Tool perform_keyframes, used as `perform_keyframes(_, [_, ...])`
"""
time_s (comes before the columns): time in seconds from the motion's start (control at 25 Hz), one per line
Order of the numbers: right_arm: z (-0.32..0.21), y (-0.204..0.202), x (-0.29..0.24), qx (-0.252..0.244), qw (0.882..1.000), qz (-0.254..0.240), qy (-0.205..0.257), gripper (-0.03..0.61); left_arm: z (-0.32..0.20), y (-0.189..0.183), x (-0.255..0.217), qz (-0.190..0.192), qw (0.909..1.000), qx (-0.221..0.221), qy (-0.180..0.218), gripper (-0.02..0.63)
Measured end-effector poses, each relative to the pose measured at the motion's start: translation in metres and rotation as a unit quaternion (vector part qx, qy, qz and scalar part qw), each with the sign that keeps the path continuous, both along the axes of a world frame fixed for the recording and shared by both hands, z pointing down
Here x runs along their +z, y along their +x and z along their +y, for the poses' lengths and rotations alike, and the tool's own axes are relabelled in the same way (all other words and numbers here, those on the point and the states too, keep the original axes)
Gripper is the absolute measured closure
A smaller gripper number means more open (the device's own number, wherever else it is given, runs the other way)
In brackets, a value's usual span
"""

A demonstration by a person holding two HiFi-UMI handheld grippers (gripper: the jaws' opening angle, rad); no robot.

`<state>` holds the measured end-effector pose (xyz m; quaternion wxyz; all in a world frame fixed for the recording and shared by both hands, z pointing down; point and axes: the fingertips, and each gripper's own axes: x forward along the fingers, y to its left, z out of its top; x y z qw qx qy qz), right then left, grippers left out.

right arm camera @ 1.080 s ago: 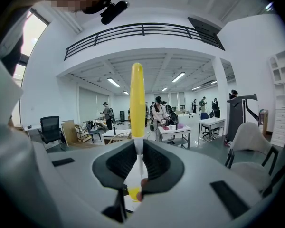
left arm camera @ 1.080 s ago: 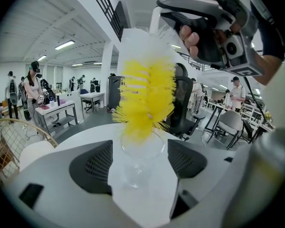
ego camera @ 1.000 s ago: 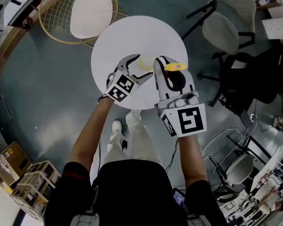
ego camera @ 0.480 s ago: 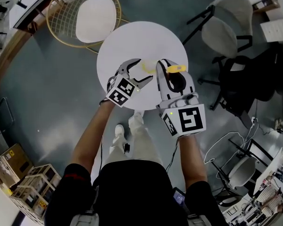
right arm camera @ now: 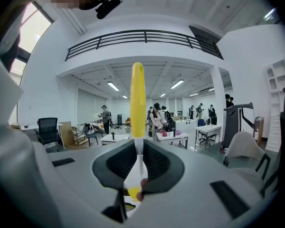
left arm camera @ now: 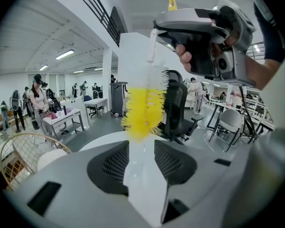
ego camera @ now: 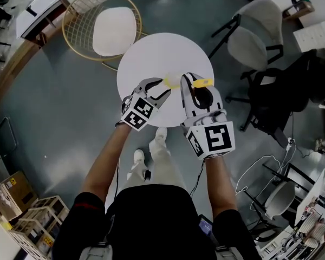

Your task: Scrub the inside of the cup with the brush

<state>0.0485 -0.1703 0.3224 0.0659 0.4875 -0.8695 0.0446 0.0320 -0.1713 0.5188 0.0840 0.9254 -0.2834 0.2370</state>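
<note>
A tall translucent white cup (left arm camera: 137, 75) stands between the jaws of my left gripper (left arm camera: 142, 148), which have just been closing and now press on its base. The brush's yellow bristles (left arm camera: 143, 110) sit inside the cup. My right gripper (right arm camera: 138, 148) is shut on the brush's thin white stem, with the yellow handle (right arm camera: 137, 99) sticking up past the jaws. In the head view the left gripper (ego camera: 163, 88) and right gripper (ego camera: 192, 83) meet over the near edge of the round white table (ego camera: 162, 50), the cup (ego camera: 172, 81) between them and the brush handle (ego camera: 201, 82) at the right.
A gold wire chair with a white cushion (ego camera: 111, 31) stands behind the table at the left. Office chairs (ego camera: 254, 42) stand at the right. Cartons (ego camera: 21, 221) sit on the floor at the lower left. People stand far back in the hall.
The left gripper's jaws went from wide open around the cup to closed on it. Both grippers rose a little with cup and brush together.
</note>
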Motion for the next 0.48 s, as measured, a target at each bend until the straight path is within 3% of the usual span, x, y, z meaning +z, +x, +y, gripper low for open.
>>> perform_keyframes(0.48, [0.047,-0.016,-0.026,0.000,1.000,0.004,0.013,0.528,0.047,-0.035,-0.036,0.000,0.9997,-0.022,0.013,0.529])
